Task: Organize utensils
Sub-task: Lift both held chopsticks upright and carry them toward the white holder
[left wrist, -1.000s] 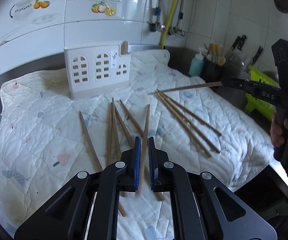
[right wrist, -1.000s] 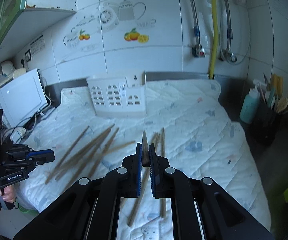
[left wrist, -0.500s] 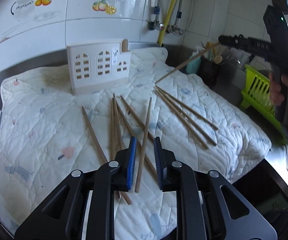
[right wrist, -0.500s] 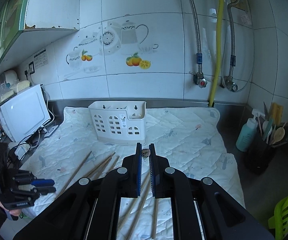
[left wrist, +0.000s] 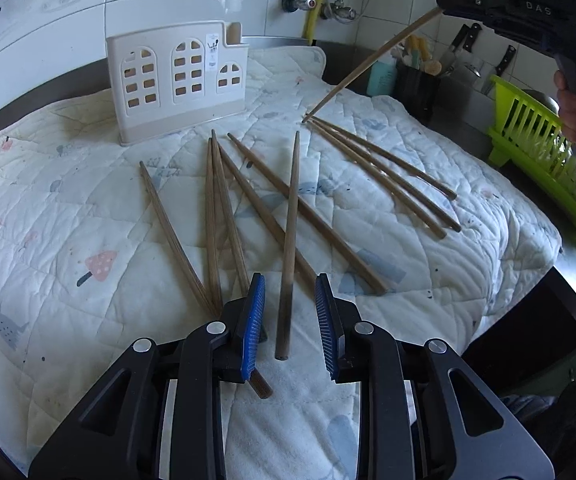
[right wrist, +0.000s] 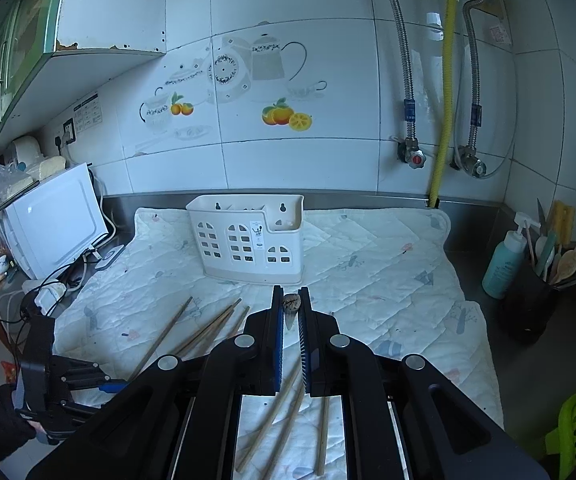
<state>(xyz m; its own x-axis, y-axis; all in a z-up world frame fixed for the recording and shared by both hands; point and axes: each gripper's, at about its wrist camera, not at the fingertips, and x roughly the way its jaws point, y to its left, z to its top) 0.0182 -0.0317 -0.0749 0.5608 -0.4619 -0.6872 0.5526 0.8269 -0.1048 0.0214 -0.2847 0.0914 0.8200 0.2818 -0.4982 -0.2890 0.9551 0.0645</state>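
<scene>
Several brown wooden chopsticks (left wrist: 244,196) lie fanned on a white quilted mat (left wrist: 68,208). My left gripper (left wrist: 288,316) is open, low over the mat, its blue pads on either side of one chopstick (left wrist: 290,240). My right gripper (right wrist: 291,316) is shut on a chopstick (left wrist: 372,60) by its thick end (right wrist: 291,303), held up in the air, tip slanting down toward the mat. A white utensil holder (left wrist: 176,80) with window cut-outs stands at the back of the mat; it also shows in the right wrist view (right wrist: 248,240).
A green dish rack (left wrist: 536,148) stands right of the mat. A black cup of utensils (right wrist: 536,300) and a teal bottle (right wrist: 504,260) stand at the back right. A white appliance (right wrist: 52,220) with cables stands to the left. The tiled wall is behind.
My left gripper has opened and dropped around one chopstick on the mat. My right gripper has lifted its chopstick up and tilted it, tip down.
</scene>
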